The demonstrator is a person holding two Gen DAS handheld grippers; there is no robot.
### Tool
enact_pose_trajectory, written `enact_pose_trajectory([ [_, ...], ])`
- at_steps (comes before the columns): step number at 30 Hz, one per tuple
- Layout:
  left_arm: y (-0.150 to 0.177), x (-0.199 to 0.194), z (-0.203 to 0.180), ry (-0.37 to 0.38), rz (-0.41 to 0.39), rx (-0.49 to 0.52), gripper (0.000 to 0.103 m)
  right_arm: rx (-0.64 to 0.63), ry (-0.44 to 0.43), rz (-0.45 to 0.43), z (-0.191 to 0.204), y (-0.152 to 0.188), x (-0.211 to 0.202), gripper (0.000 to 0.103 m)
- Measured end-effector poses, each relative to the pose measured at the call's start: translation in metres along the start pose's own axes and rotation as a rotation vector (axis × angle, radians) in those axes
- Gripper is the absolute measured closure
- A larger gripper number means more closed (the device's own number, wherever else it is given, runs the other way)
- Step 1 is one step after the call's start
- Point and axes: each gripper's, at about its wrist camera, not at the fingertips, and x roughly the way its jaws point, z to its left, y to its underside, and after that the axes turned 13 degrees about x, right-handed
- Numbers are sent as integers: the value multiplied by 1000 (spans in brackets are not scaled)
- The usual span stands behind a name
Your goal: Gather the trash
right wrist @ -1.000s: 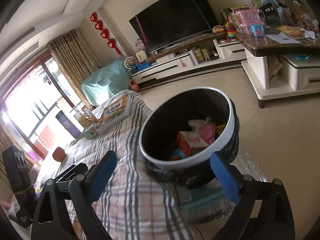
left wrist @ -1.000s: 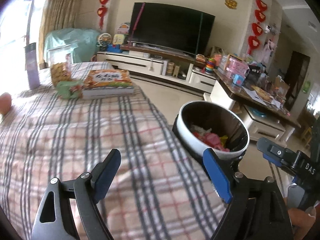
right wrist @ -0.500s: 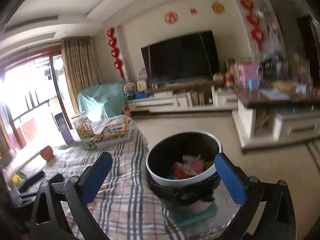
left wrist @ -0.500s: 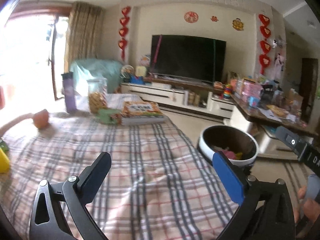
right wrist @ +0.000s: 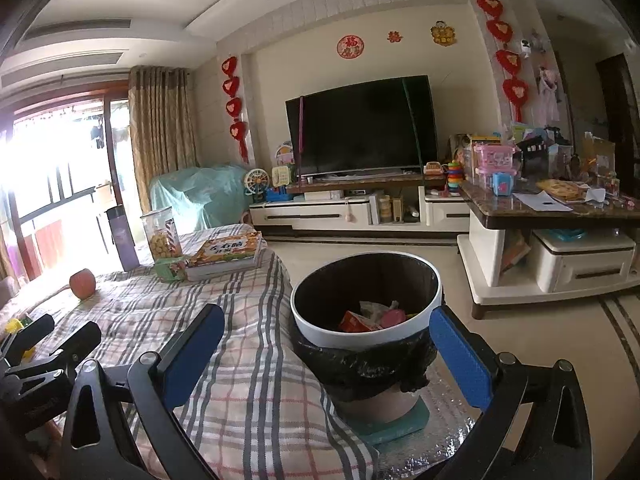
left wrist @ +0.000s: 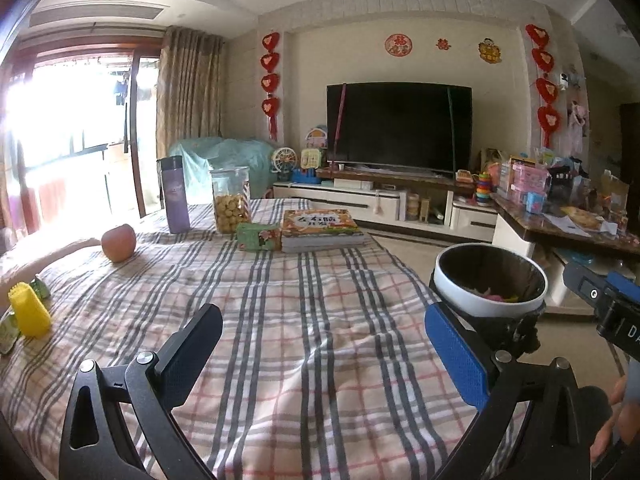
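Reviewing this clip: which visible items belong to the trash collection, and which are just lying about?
Belongs to the job:
- trash bin
- wrappers in bin
- small green packets

Lying about:
- apple
- purple bottle
- cookie jar
- book
- yellow toy

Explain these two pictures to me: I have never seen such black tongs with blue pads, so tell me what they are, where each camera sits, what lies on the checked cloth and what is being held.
There is no robot here. A person holds a hand gripper in each hand, each with a wide-angle camera looking along its two fingers.

One picture looks past the left gripper, the other past the right gripper. Both are open and hold nothing.

On the checked cloth lie an apple, a purple flask, a jar of snacks, a green box, a stack of books and a yellow object. Beside the cloth stands the trash bin, lined with a black bag, with wrappers inside.
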Motion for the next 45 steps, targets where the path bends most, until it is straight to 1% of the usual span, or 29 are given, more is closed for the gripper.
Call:
enact_pose_trajectory([
  [6, 0, -6, 6, -7, -17, -15, 1, 0, -2, 4, 0, 3, -3, 0],
  [13, 4, -3, 13, 0, -15, -19, 1, -24, -6, 4, 5, 4, -6, 0],
  [23, 4, -4, 15, 8, -20, -19, 1, -18, -14, 10, 7, 5, -9, 0],
  [33, 5, -8, 11, -4, -44, -3, 1, -17, -18, 13, 7, 4, -11, 0],
  [39, 8, -7, 12, 15, -44, -10, 1, -16, -20, 12, 8, 4, -11, 0],
  [45, 8, -7, 13, 18, -43, -11, 1, -23, -25, 11, 10, 3, -12, 0],
])
